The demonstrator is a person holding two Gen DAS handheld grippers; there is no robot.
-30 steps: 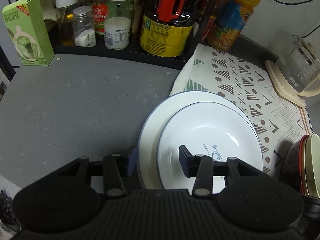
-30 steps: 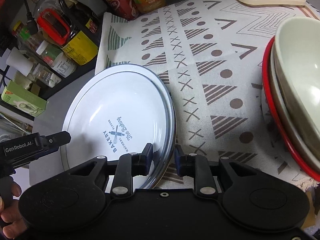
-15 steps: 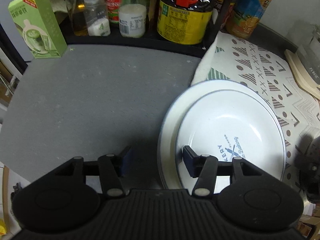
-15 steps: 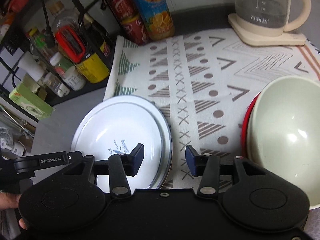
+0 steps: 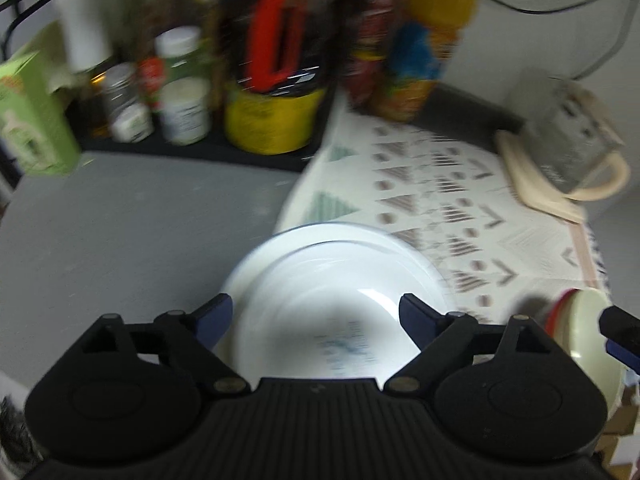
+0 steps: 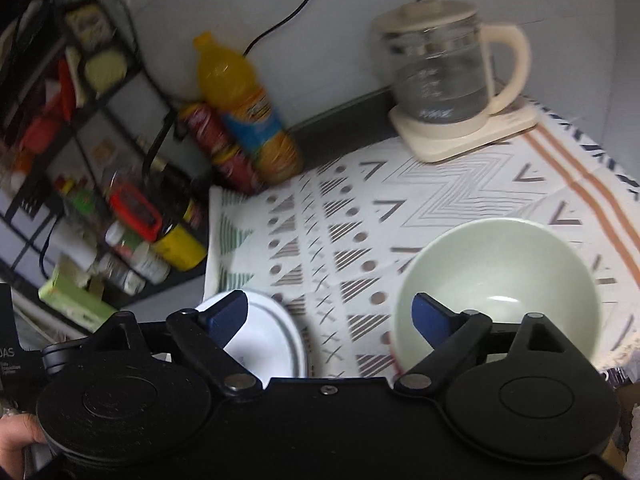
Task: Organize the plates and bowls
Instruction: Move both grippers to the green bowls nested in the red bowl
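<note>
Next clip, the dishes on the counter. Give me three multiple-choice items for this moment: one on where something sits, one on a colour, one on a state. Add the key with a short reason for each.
1. Where do the white plates sit?
A. On the kettle's base
B. Half on the grey counter, half on the patterned cloth
C. In the wire rack

2. What colour is the inside of the bowl?
A. Pale green
B. Black
C. Blue

3. How do the jaws of the right gripper stand?
A. Clamped on the bowl
C. Clamped on a plate
B. Wide open, holding nothing

Key: 1 B, the plates straddle the cloth's edge. 2 A, the bowl's inside is pale green. 3 B, the jaws have just been opening, with nothing between them.
</note>
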